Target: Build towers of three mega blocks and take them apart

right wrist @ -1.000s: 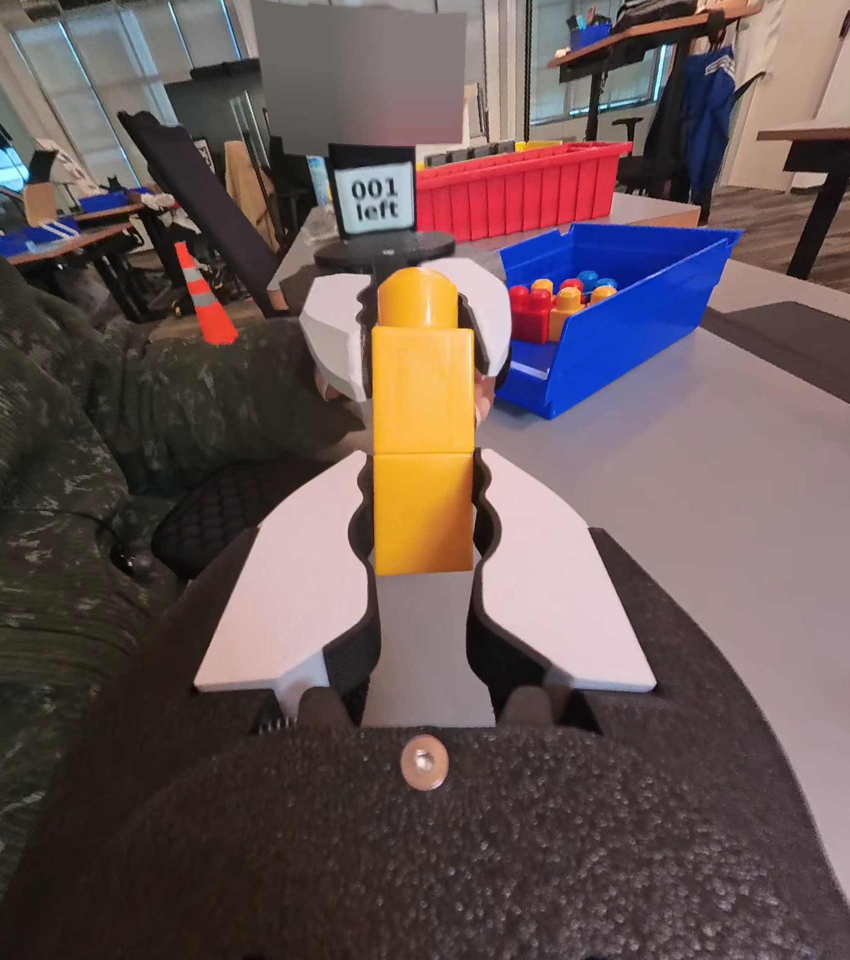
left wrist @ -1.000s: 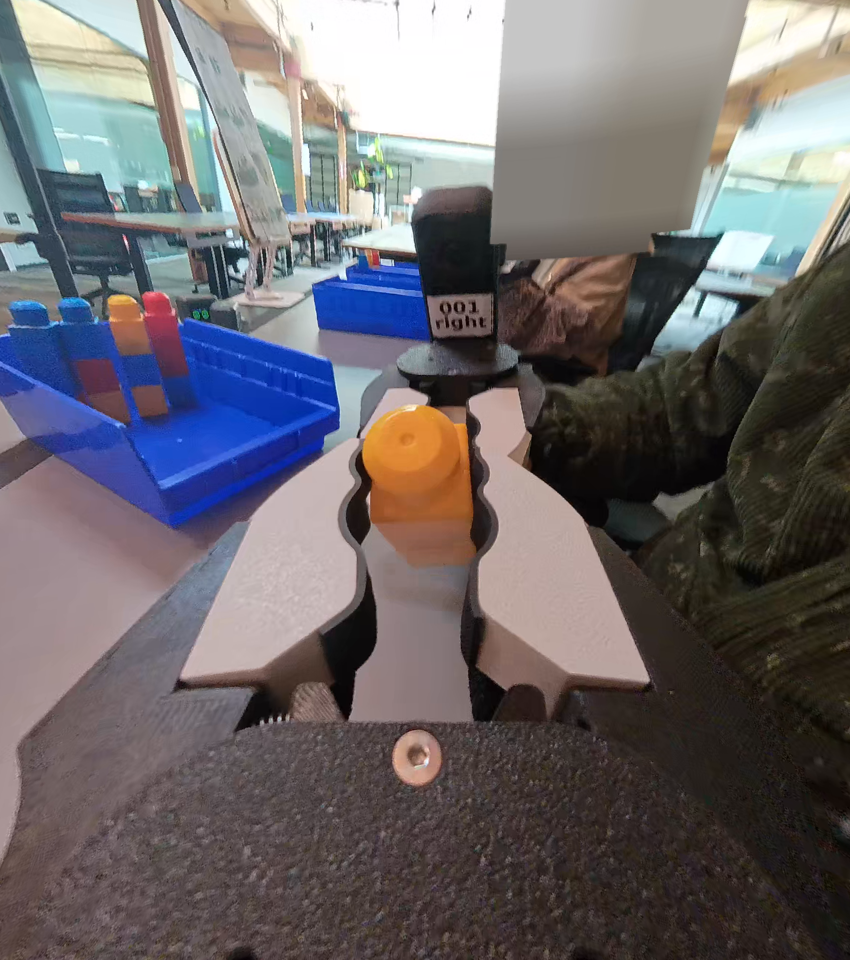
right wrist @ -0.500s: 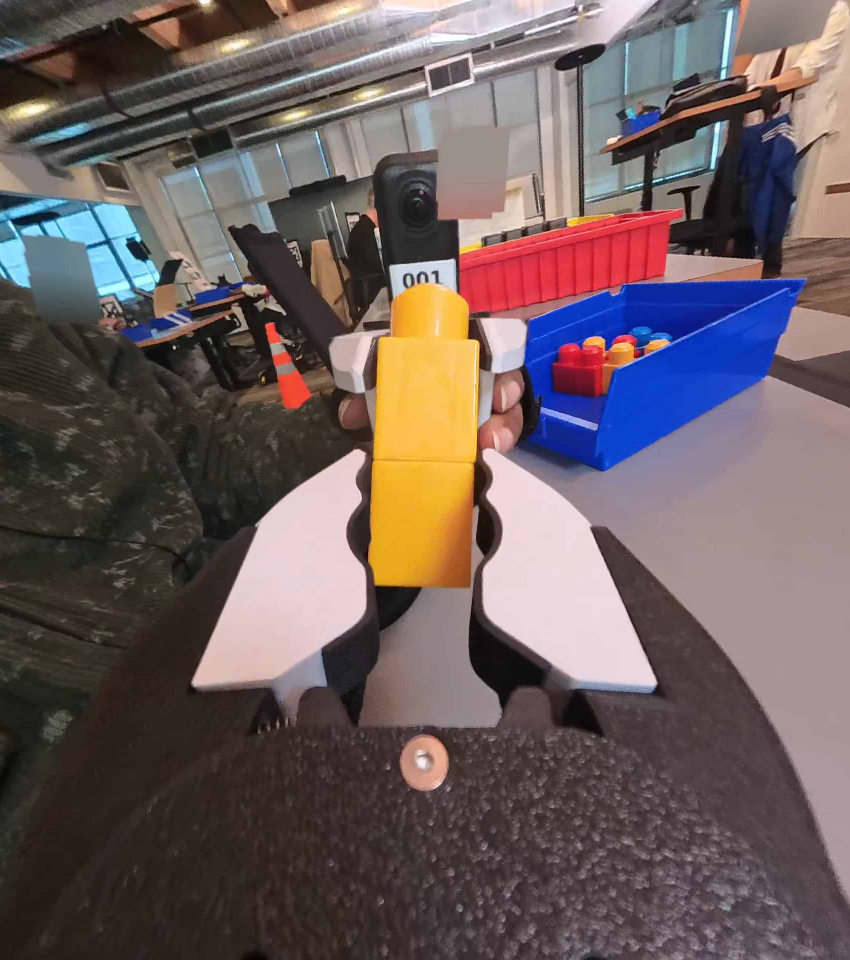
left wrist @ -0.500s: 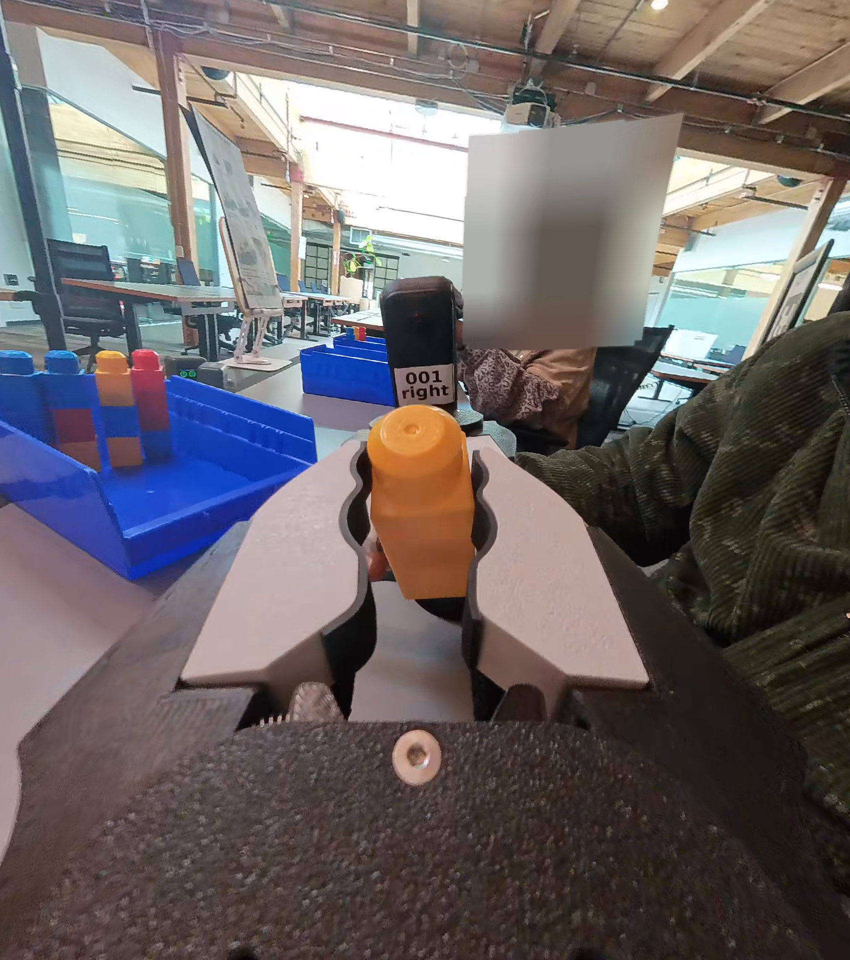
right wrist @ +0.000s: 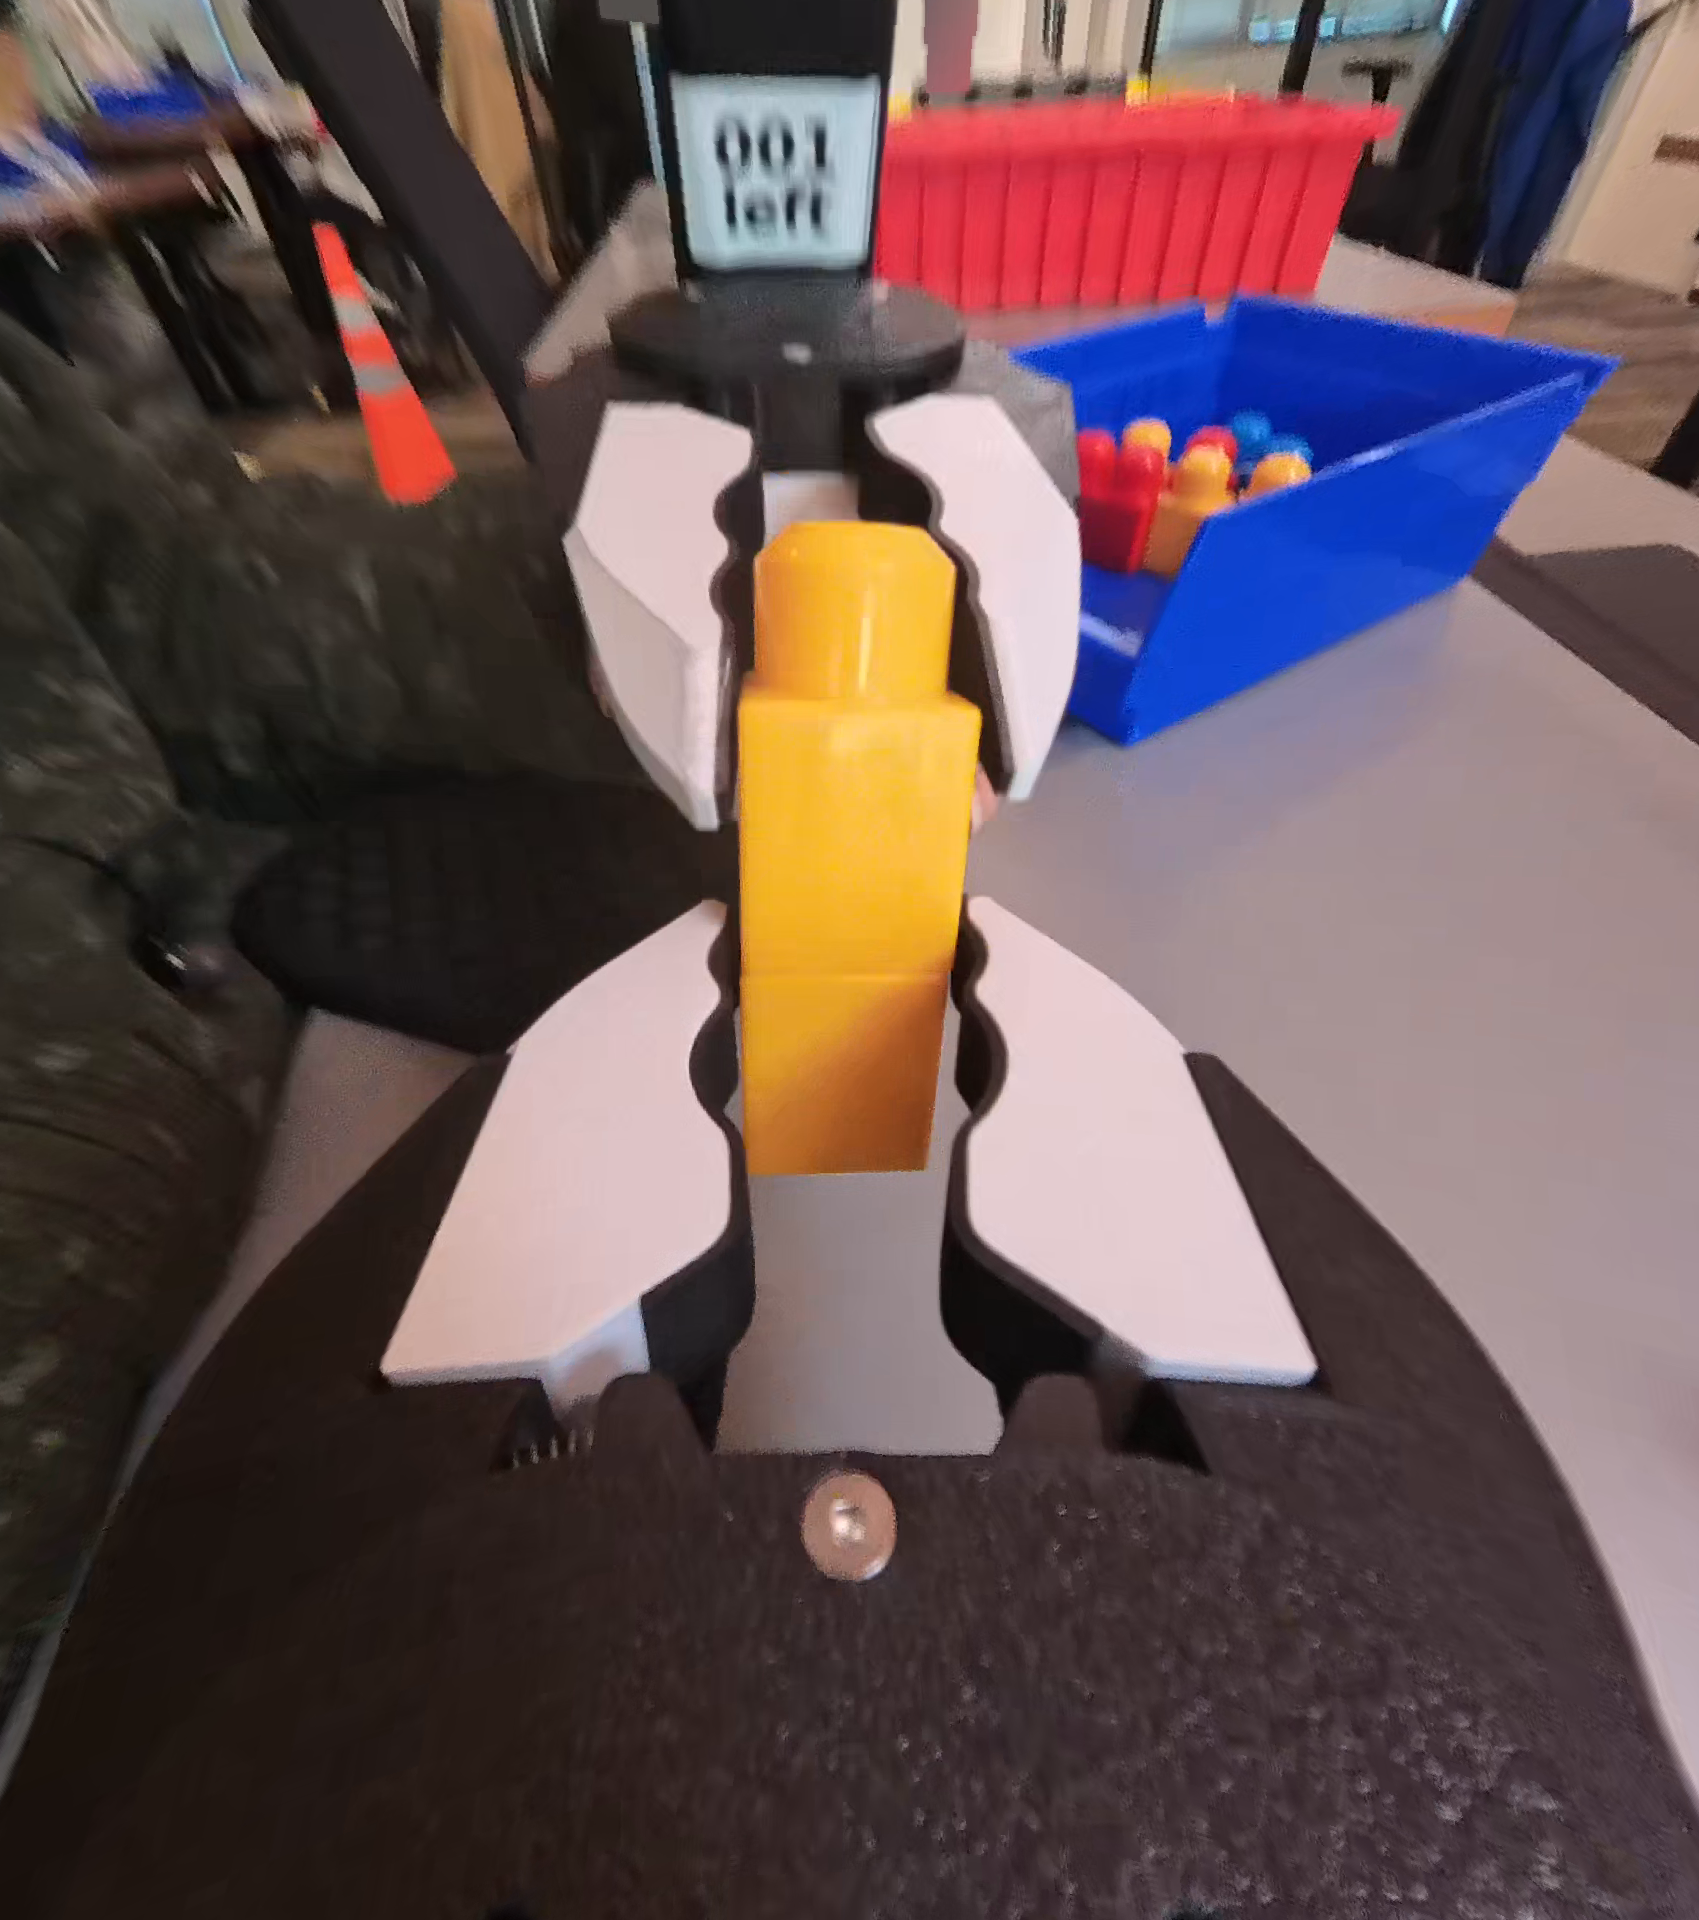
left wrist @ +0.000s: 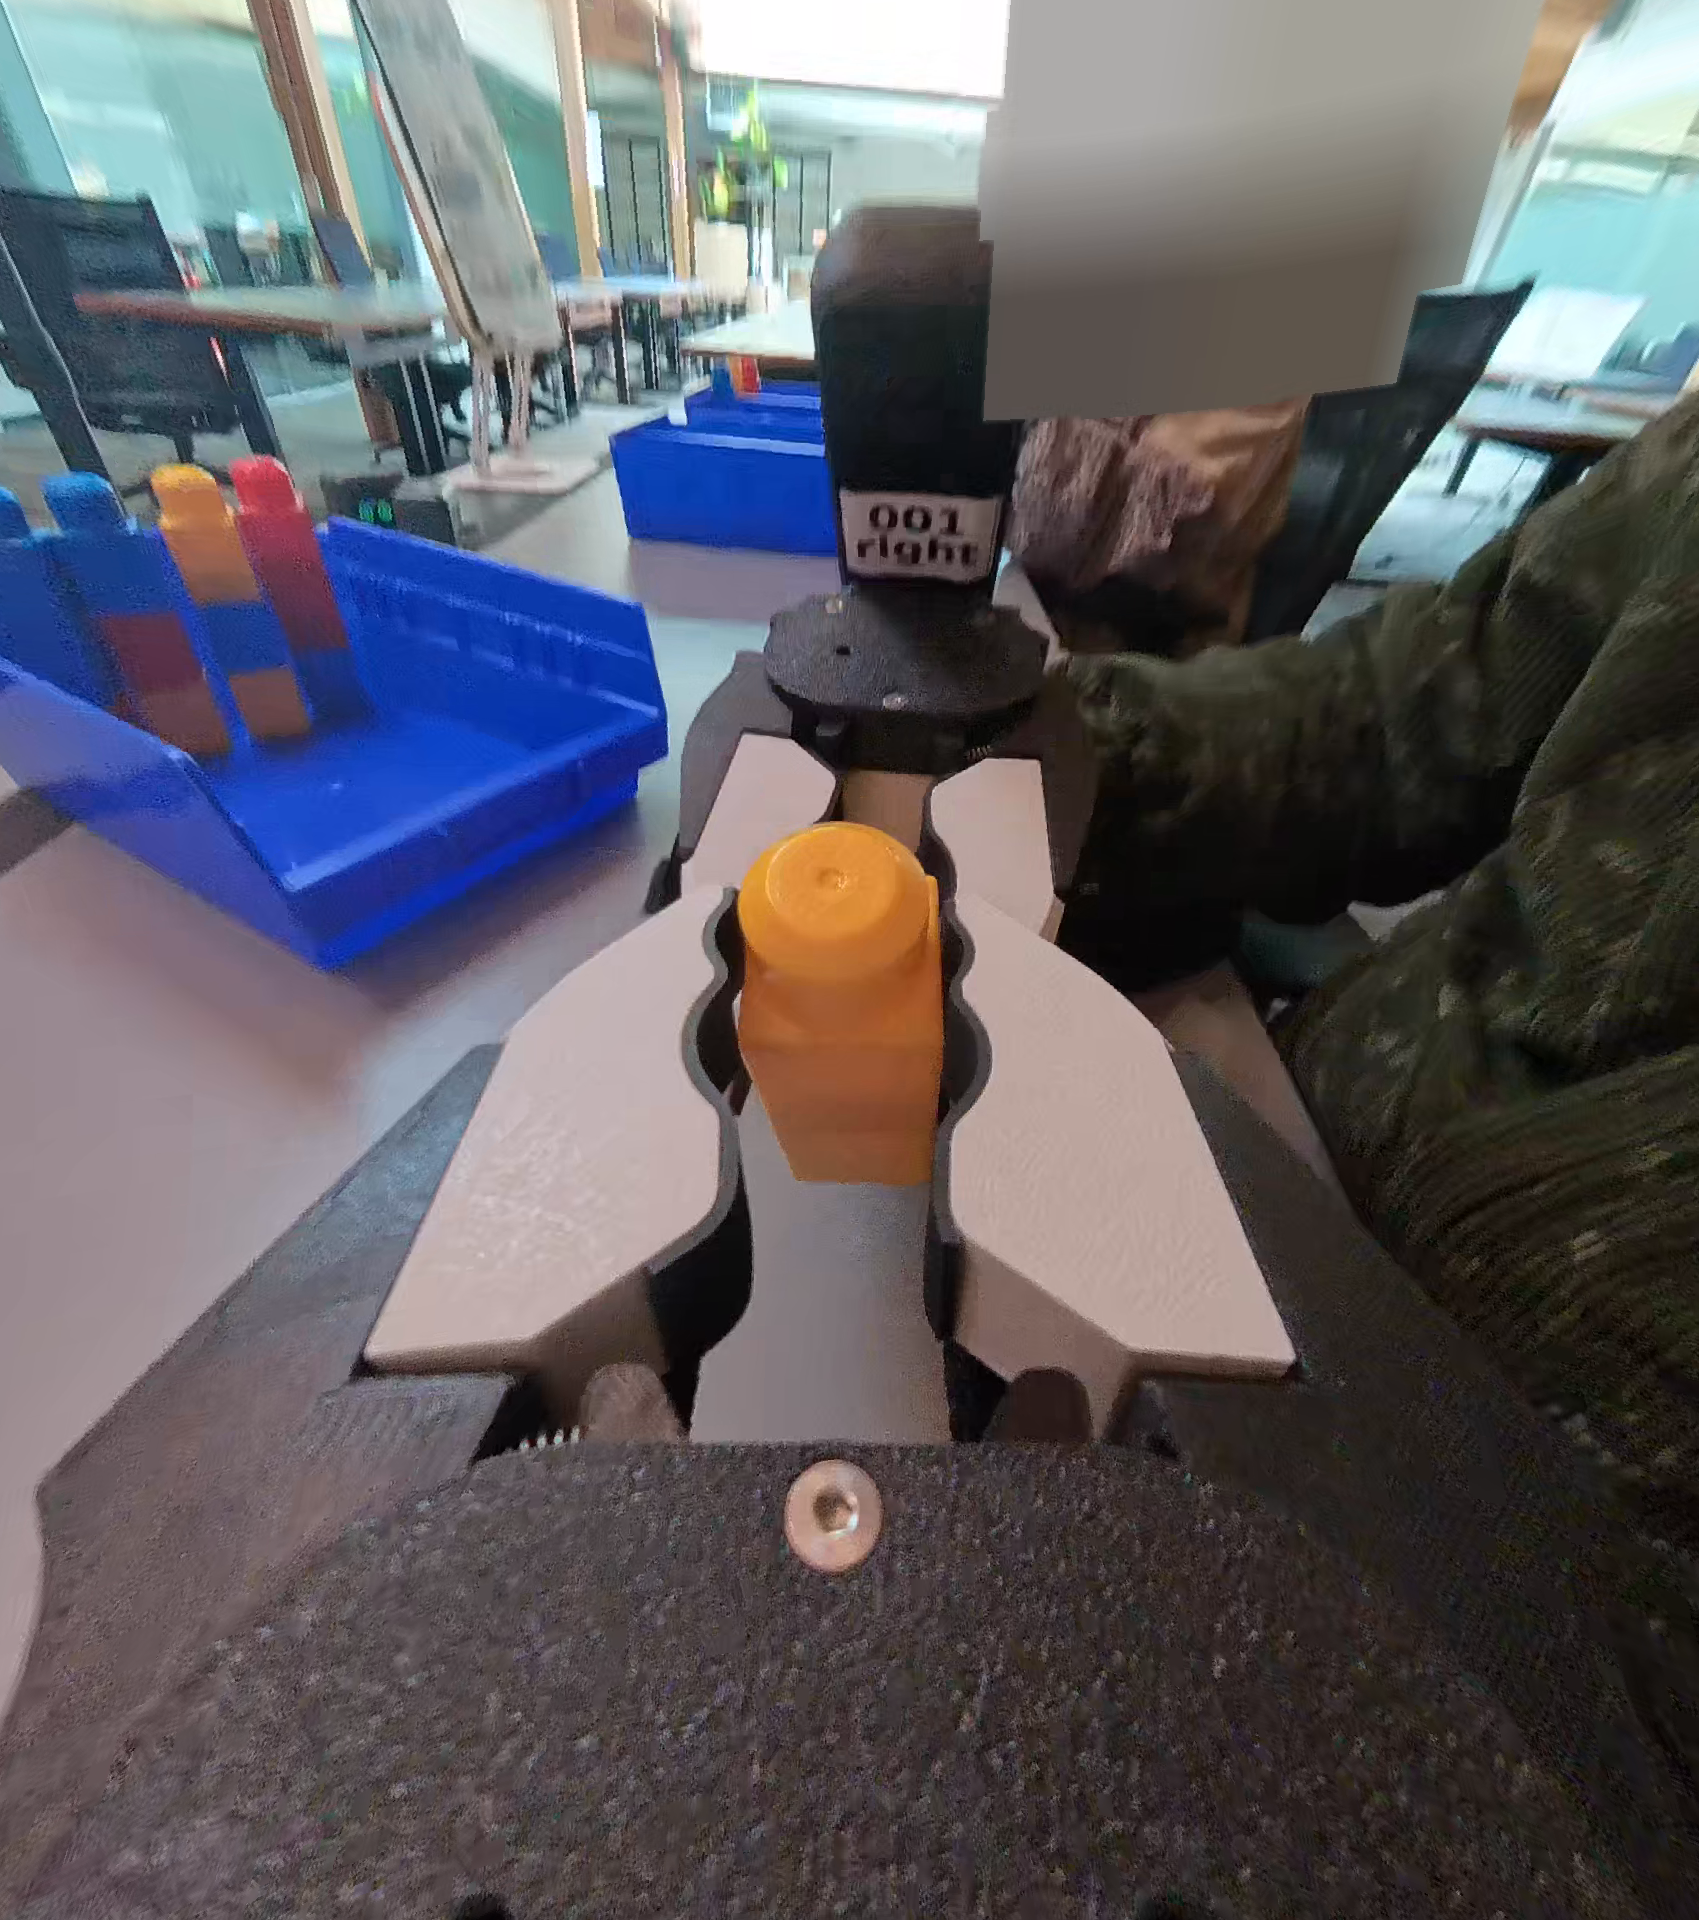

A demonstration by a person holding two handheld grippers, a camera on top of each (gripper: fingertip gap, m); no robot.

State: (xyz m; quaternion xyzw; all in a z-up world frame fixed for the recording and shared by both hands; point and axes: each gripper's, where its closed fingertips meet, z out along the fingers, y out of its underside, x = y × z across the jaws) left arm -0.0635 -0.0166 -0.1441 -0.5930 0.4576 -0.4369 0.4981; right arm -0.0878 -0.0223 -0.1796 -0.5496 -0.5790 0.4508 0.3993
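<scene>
Yellow blocks are being gripped by both tongs. Left tongs are clamping one end, right tongs the other.

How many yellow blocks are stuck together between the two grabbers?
2. The upper yellow block, knob on top, sits between the left gripper fingers. The lower yellow block sits in the right gripper. Both ends show, so none seem hidden.

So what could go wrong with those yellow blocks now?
Both grippers pinch one yellow stack, the right gripper low and the left gripper near the top. If they twist unevenly, a block might pop loose and fall onto the grey table. It could also bump the blue bin.
</scene>
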